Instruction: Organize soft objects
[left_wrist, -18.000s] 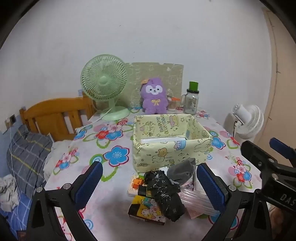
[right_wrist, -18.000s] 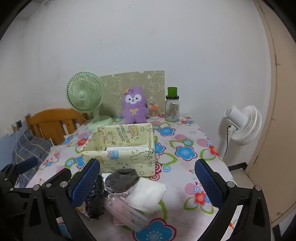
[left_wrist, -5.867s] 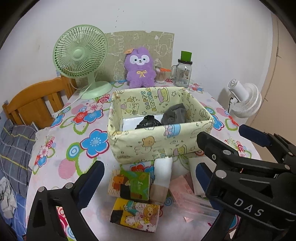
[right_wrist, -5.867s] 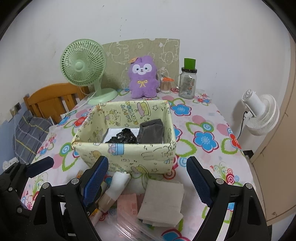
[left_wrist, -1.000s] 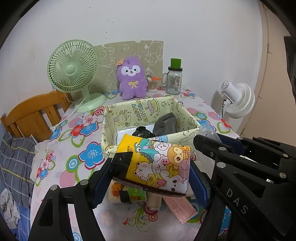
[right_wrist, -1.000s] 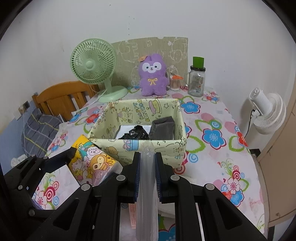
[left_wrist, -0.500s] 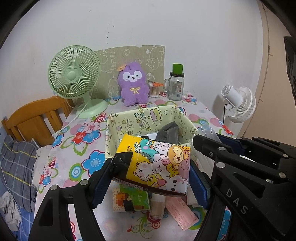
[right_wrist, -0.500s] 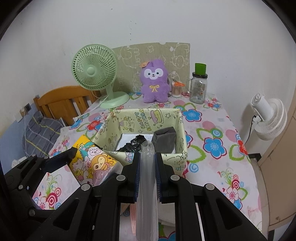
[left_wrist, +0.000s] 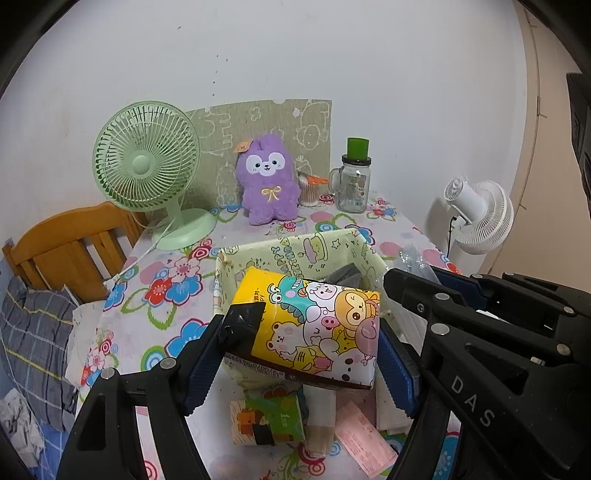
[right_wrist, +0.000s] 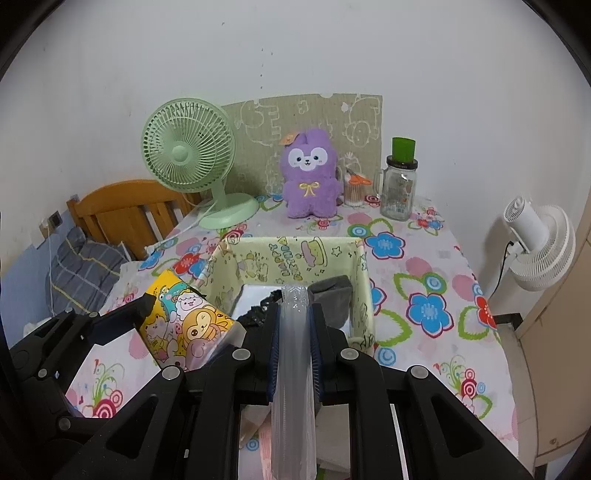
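Above the flower-patterned tablecloth (left_wrist: 155, 295), the left gripper (left_wrist: 299, 354) is clamped on a yellow soft pack printed with cartoon animals (left_wrist: 314, 325), its blue pads pressing both ends so the pack hangs clear of the table in front of the pale yellow fabric storage box (right_wrist: 295, 254). Just beside it, the right gripper (right_wrist: 293, 350) is squeezed nearly closed on a clear crinkled plastic packet (right_wrist: 293, 387), held upright between the pads near the box's front wall. Inside the box lie a grey folded cloth (right_wrist: 332, 299) and a black crumpled bag (right_wrist: 258, 310). Below the lifted pack, a green cartoon pack (left_wrist: 269, 421) rests on the tablecloth.
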